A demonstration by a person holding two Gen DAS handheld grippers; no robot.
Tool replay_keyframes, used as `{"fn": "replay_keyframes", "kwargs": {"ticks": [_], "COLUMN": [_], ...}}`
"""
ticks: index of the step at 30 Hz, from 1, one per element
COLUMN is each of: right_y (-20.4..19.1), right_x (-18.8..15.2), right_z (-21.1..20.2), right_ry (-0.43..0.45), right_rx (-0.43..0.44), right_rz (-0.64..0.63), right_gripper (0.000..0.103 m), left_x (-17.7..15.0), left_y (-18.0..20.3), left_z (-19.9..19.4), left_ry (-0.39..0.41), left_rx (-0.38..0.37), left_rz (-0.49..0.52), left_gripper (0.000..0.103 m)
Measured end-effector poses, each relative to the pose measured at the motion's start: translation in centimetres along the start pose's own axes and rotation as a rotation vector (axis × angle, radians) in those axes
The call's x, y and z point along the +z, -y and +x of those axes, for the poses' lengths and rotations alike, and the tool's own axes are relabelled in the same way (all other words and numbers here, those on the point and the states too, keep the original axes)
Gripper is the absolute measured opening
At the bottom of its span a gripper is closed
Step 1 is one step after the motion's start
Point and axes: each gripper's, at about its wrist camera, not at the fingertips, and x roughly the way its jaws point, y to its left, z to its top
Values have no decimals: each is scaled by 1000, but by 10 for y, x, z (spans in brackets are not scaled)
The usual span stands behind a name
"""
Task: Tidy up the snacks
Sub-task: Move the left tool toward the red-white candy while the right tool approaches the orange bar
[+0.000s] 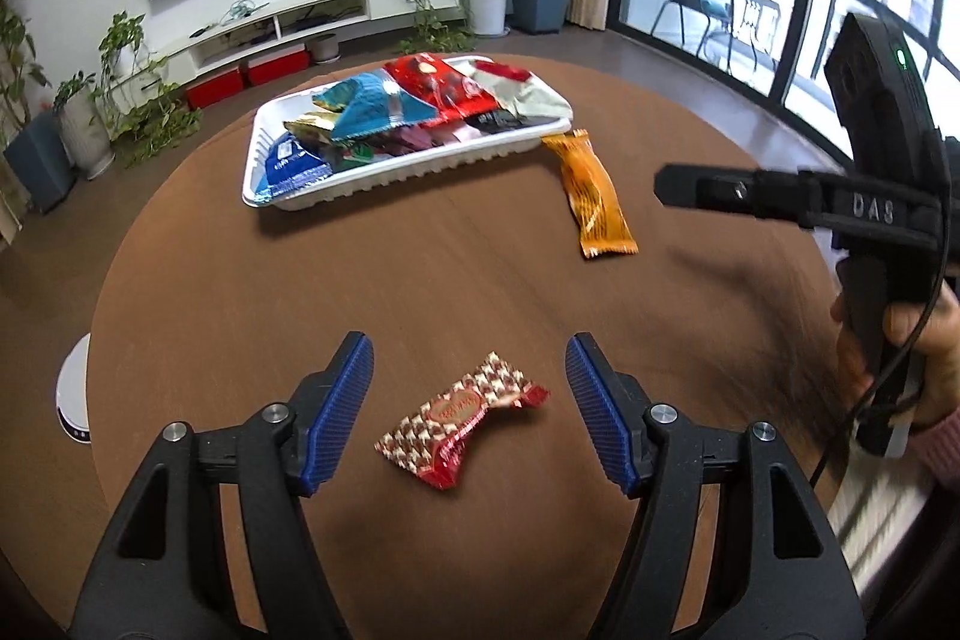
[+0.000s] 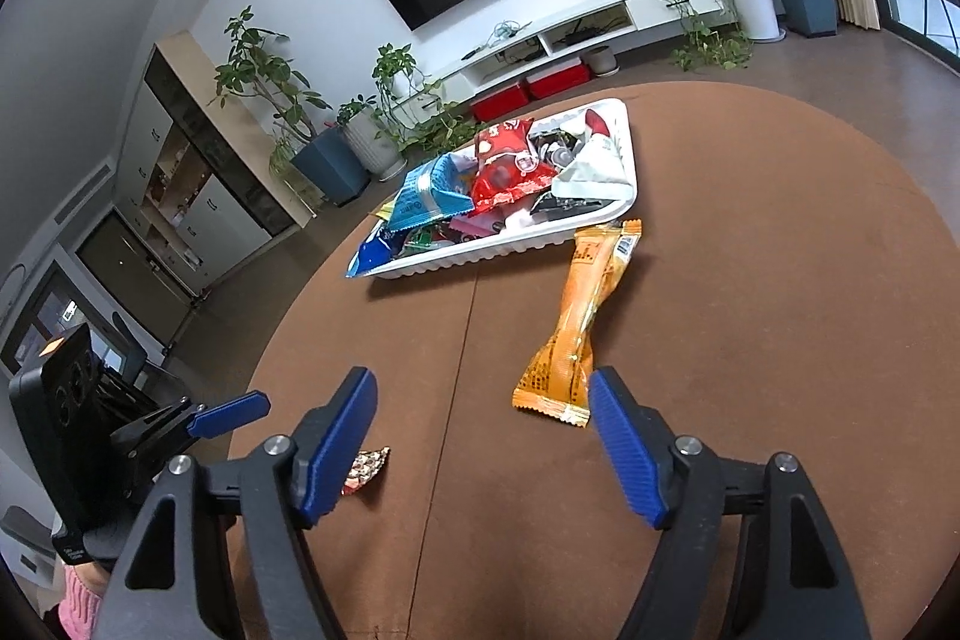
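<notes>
White ribbed plastic tray [image 1: 420, 163] sits toward the far side of our round brown wooden table [image 1: 420, 280], and it's stuffed: a blue foil packet [image 1: 372, 106], a red packet [image 1: 441, 88], a pale silver-white one [image 1: 534, 97], a darker blue one [image 1: 288, 166] poking over the left end, plus smaller pink and green wrappers buried underneath that we can't really make out. An orange foil snack bar [image 2: 576, 322] lies on the table with one end right by the tray's near corner. Our left tool [image 1: 468, 379] has its blue pads spread apart, with a small red-and-white patterned candy wrapper [image 1: 462, 418] lying flat between them, not pinched. Our right tool [image 2: 480, 424] is spread wide too, gripping nothing; the orange bar's near end sits just by its right pad.
</notes>
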Motion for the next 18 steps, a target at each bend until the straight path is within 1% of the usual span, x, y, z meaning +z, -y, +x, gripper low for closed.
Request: {"fn": "replay_keyframes", "kwargs": {"ticks": [3,18], "right_y": [0,4], "right_x": [-1,-4], "right_z": [2,6], "right_ry": [-2,-10], "right_rx": [-5,-31], "right_rz": [-7,-7], "right_gripper": [76,77], "left_x": [-6,-18], "left_y": [6,9], "left_z": [4,26], "left_ry": [-18,-81], "left_rx": [-1,13], "left_rz": [33,103], "left_gripper": [65,65]}}
